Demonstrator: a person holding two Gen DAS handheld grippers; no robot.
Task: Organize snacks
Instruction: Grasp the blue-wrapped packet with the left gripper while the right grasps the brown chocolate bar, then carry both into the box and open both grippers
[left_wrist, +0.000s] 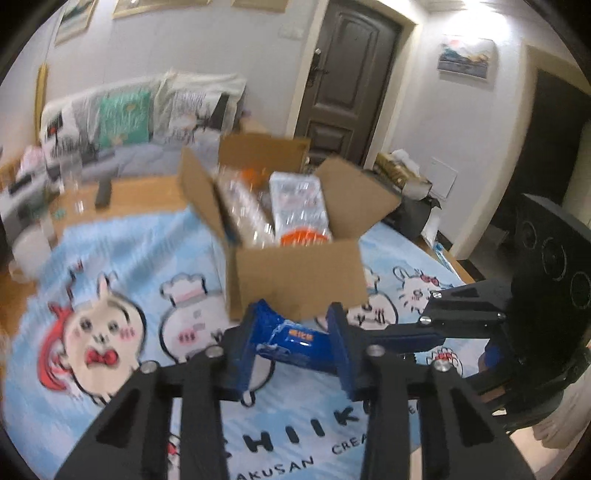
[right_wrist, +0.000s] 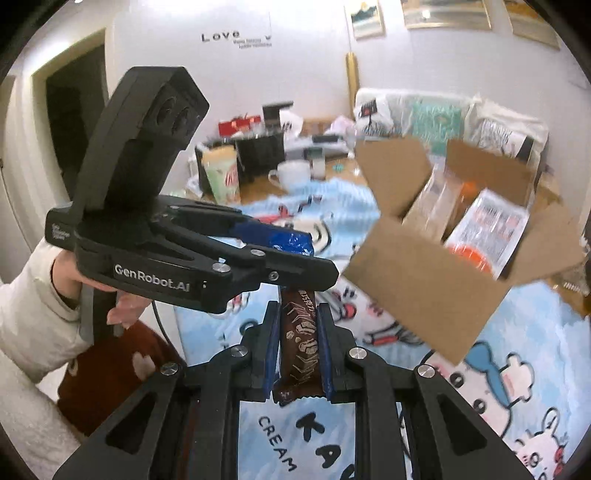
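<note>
My left gripper (left_wrist: 293, 347) is shut on a blue snack packet (left_wrist: 291, 341), held crosswise above the cartoon tablecloth just in front of an open cardboard box (left_wrist: 295, 273). Snack packs sit inside the box, among them a white pack with an orange end (left_wrist: 301, 206). In the right wrist view my right gripper (right_wrist: 297, 332) is shut on a brown chocolate bar wrapper (right_wrist: 299, 343) that stands upright between its blue pads. The left gripper (right_wrist: 291, 243) with its blue packet (right_wrist: 290, 242) crosses just ahead of it, and the box (right_wrist: 424, 280) lies to the right.
A light blue cartoon tablecloth (left_wrist: 110, 266) covers the table. A white mug (right_wrist: 293, 173), a glass (left_wrist: 72, 177), bags and a black organiser (right_wrist: 260, 155) crowd the far end. A sofa with cushions (left_wrist: 125, 118) stands behind. A person's hand and white sleeve (right_wrist: 40, 306) hold the left gripper.
</note>
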